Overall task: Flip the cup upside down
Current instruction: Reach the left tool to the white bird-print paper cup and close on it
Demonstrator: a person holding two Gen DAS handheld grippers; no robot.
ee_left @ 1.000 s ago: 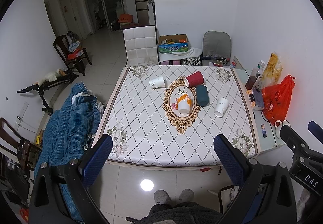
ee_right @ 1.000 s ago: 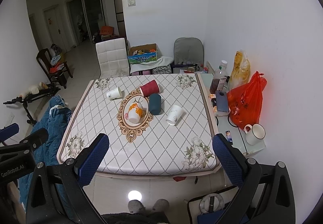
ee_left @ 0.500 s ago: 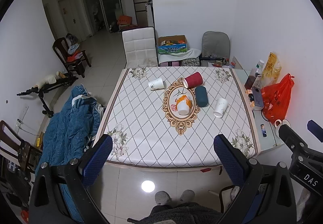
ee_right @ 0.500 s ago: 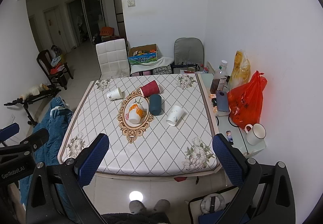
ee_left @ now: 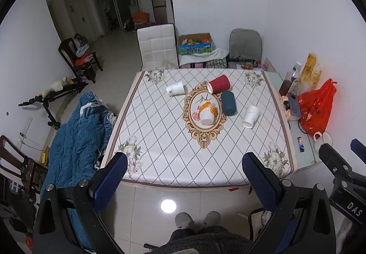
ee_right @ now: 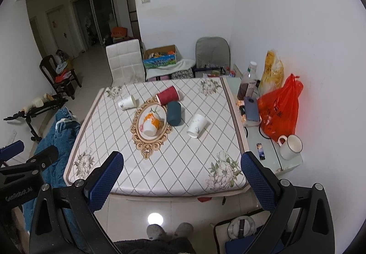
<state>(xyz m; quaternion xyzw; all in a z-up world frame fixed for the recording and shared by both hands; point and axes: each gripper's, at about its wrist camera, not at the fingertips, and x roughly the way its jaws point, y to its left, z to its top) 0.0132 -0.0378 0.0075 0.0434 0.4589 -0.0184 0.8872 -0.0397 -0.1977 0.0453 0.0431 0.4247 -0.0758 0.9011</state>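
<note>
Several cups lie on their sides on the table (ee_left: 173, 162): a red cup (ee_left: 219, 87), a dark teal cup (ee_left: 228, 102), a white cup at right (ee_left: 251, 116), a small white cup at left (ee_left: 175, 88), and an orange-and-white cup (ee_left: 207, 114) on the gold-rimmed oval mat (ee_left: 194, 127). The same cups show in the right wrist view: red (ee_right: 167, 95), teal (ee_right: 173, 113), white (ee_right: 196, 125), small white (ee_right: 127, 102), orange-and-white (ee_right: 151, 124). My left gripper (ee_left: 185, 176) and right gripper (ee_right: 181, 175) are open and empty, held high before the table's near edge, far from the cups.
A side shelf at the right holds a red plastic bag (ee_right: 280, 108), a bottle (ee_right: 247, 82) and a white mug (ee_right: 290, 146). A white chair (ee_left: 157, 47) stands behind the table. A blue blanket (ee_left: 75, 137) lies left of it. The person's feet (ee_left: 197, 219) are on the floor below.
Both views have drawn back and risen slightly, so the table looks a little smaller and farther. The cups have not moved. Both grippers stay open.
</note>
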